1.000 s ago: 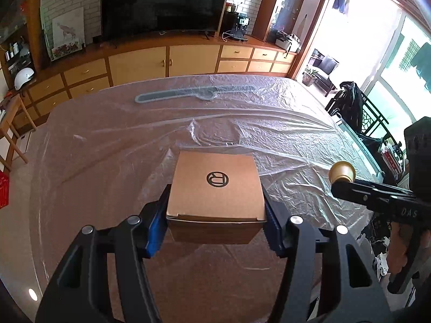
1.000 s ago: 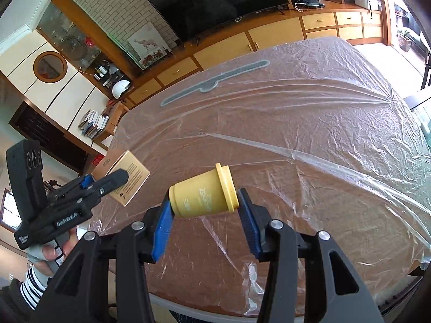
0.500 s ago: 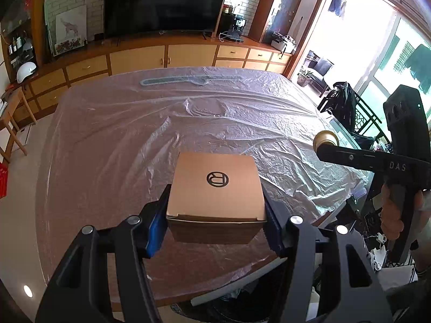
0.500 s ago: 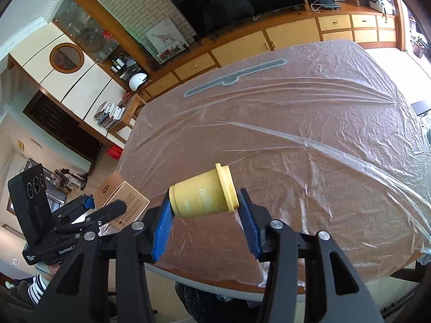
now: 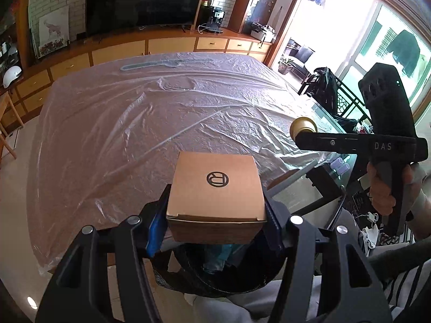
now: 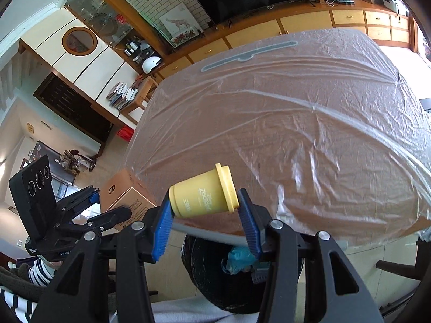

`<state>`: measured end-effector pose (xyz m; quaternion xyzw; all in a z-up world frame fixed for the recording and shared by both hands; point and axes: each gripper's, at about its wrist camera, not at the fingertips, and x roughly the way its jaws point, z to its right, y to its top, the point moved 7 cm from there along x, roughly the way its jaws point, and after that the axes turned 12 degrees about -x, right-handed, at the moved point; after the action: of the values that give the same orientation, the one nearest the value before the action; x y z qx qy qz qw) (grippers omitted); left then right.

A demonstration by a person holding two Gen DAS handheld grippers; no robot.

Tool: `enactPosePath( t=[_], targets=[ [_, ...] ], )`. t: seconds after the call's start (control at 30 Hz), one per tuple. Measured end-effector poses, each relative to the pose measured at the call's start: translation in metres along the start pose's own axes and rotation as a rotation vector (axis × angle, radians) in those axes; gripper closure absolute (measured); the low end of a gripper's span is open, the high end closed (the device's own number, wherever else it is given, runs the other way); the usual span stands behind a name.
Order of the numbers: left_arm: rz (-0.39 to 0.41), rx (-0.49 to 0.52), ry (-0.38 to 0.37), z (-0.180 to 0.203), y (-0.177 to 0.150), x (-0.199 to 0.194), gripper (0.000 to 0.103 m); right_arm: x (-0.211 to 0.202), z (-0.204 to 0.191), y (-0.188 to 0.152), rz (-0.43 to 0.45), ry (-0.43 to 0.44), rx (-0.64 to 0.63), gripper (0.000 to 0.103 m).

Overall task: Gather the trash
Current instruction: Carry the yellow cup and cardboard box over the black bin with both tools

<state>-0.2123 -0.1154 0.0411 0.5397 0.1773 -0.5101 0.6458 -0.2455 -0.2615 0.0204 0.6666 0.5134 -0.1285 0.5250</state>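
The left gripper [image 5: 215, 212] is clamped on a brown cardboard box [image 5: 215, 188], and the right gripper [image 6: 204, 215] pinches a yellow cup [image 6: 204, 197] lying sideways. Both hang over the black trash bag [image 6: 212, 274] below the plastic-covered table [image 6: 296, 134], probably ready for dropping in.

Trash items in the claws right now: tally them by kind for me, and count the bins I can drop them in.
Cardboard box, held in the left claw: 1
Yellow cup, held sideways in the right claw: 1
Black-lined trash bin below the table edge: 1
Total: 3 things, 2 of them trash in hand.
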Motion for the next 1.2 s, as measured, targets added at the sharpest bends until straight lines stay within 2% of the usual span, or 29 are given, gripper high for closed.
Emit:
enactPosePath(
  t=[0.53,0.8,1.2],
  targets=[
    [-0.121,0.102,-0.066,0.031,-0.05,0.008,0.043,-0.003,-0.015,-0.063,-0.119,0.015,-0.005,0.057],
    [-0.2,0.161,-0.037,0.036,-0.079,0.034,0.043,0.011,-0.015,-0.087,-0.2,-0.061,-0.083,0.057],
    [-0.303,0.17,0.033,0.017,-0.112,0.076,0.043,0.052,-0.007,-0.12,-0.314,-0.104,-0.165,0.057]
  ],
)
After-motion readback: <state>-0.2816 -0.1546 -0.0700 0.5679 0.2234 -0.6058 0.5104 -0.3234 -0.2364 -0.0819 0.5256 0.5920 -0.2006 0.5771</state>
